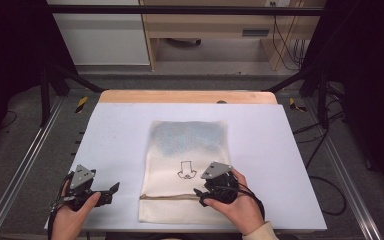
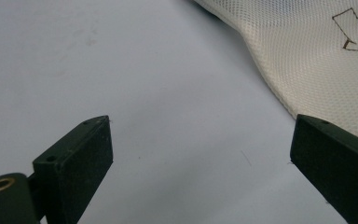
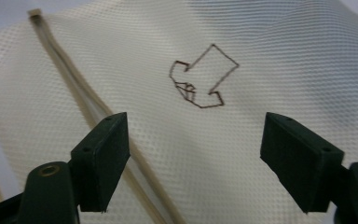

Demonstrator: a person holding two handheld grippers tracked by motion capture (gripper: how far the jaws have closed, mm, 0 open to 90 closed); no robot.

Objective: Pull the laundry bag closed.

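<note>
Low in the middle of the high view, the mesh bag [image 1: 185, 165] lies flat on the surface [image 1: 115, 140]. Right tool [image 1: 200, 196] hangs wide above its zipper [image 3: 93, 109]; left tool [image 1: 114, 188] waits wide, empty. Pinching mesh alone could bunch the bag.

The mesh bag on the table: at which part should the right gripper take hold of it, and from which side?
Probably at the zipper band near the mesh bag's near edge, from above. The bag lies flat, so only that raised band offers a ridge. The right gripper hovers over it, jaws open.
</note>
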